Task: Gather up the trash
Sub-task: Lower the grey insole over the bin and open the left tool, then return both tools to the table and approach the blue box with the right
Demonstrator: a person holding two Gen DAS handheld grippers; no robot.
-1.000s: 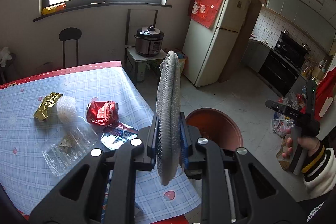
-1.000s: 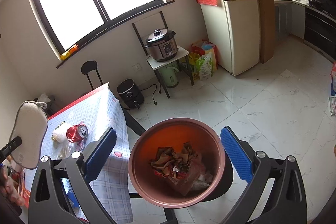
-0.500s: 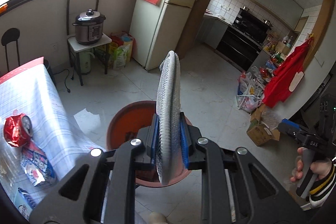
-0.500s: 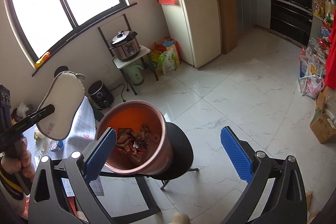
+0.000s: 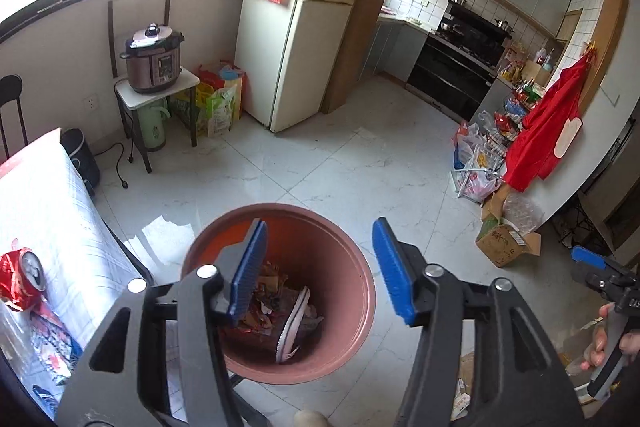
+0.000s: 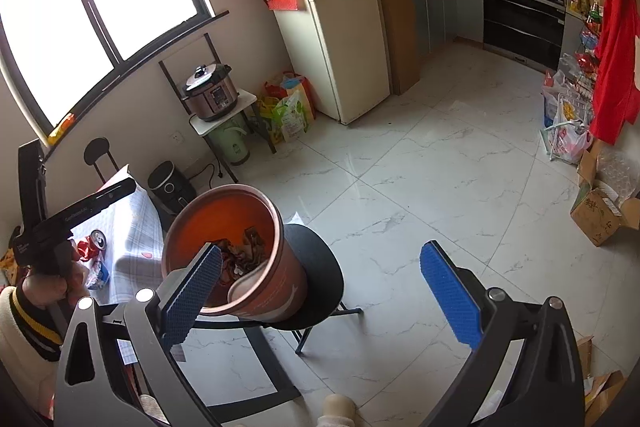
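Far left, left wrist view: crushed red can point(image 5: 22, 281) lying on checked tablecloth point(image 5: 48, 211), printed wrappers point(image 5: 50, 343) sitting just below it near table edge. Same can point(image 6: 94, 241) showing in right wrist view, beside hand point(image 6: 44, 283) in striped cuff gripping left gripper's handle.

Centre: left gripper point(image 5: 320, 267) hovering over brown bin point(image 5: 366, 279), pointing down into it, jaws opening, nothing sitting between blue pads point(image 5: 250, 267). Pads touching nothing. Flat grey-white mesh pad point(image 5: 294, 323) lying inside bin, leaning on edge against inner wall on top of crumpled wrappers and paper scraps point(image 5: 264, 303). From right wrist view, bin point(image 6: 280, 267) standing on round black stool point(image 6: 320, 267), just beside table corner; pale curved edge of mesh pad point(image 6: 244, 285) showing against near wall.

Right: right gripper point(image 6: 324, 287) hanging released and empty, jaws spread wide, held off to side of bin over white tile floor point(image 6: 420, 187). Left finger overlapping bin in frame; contact not clear. In left wrist view, right gripper point(image 5: 592, 263) seen at far right edge, hand point(image 5: 612, 343) wrapping its handle, jaw gap hard reading there.

Background: cream fridge point(image 5: 296, 27), pressure cooker point(image 5: 154, 63) on small stand, cardboard box point(image 5: 504, 241) on floor at right.
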